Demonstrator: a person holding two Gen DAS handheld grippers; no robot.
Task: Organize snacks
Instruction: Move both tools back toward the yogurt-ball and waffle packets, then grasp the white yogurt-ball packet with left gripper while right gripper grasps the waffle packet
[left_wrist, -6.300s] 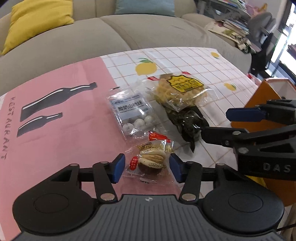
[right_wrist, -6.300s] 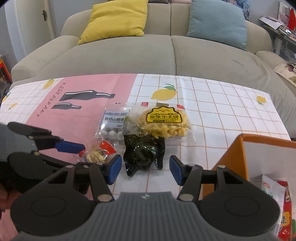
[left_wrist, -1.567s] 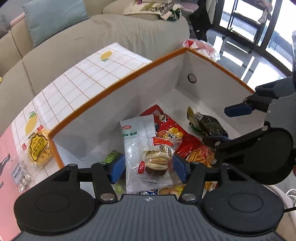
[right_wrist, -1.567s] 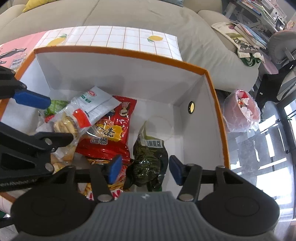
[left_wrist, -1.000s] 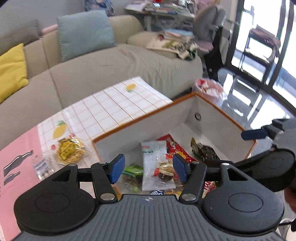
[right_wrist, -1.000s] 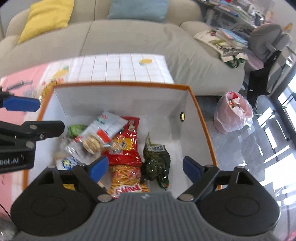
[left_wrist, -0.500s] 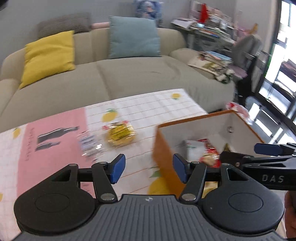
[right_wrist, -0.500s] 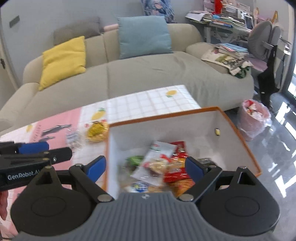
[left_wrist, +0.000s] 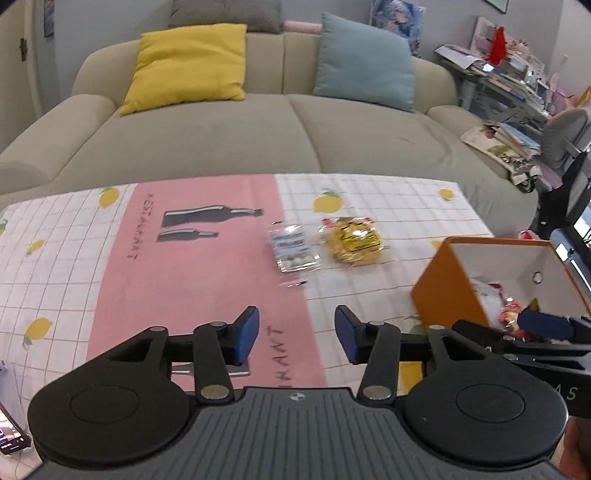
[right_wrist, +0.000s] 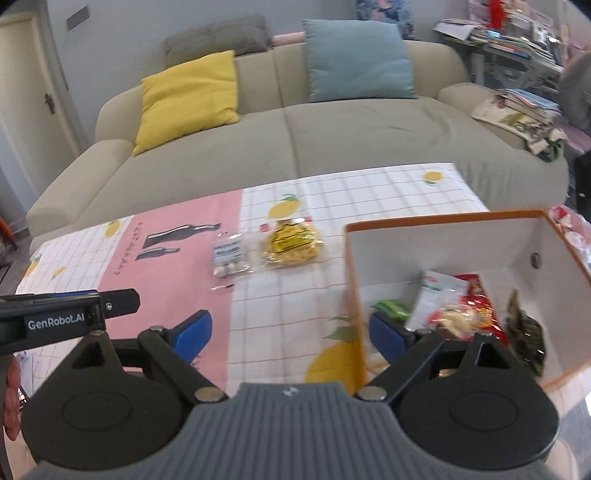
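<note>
Two snack bags, a clear one (left_wrist: 293, 247) and a yellow one (left_wrist: 354, 240), lie on the tablecloth (left_wrist: 74, 258) beside my orange box (right_wrist: 436, 225); my left claw (left_wrist: 295, 334) is closing on nothing, my right claw (right_wrist: 288, 332) gapes empty.

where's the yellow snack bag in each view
Left wrist: yellow bag right of centre, on the tablecloth, left of the box.
Right wrist: yellow bag at centre, left of the box.
Shared landmark: clear packet just left of it.
</note>
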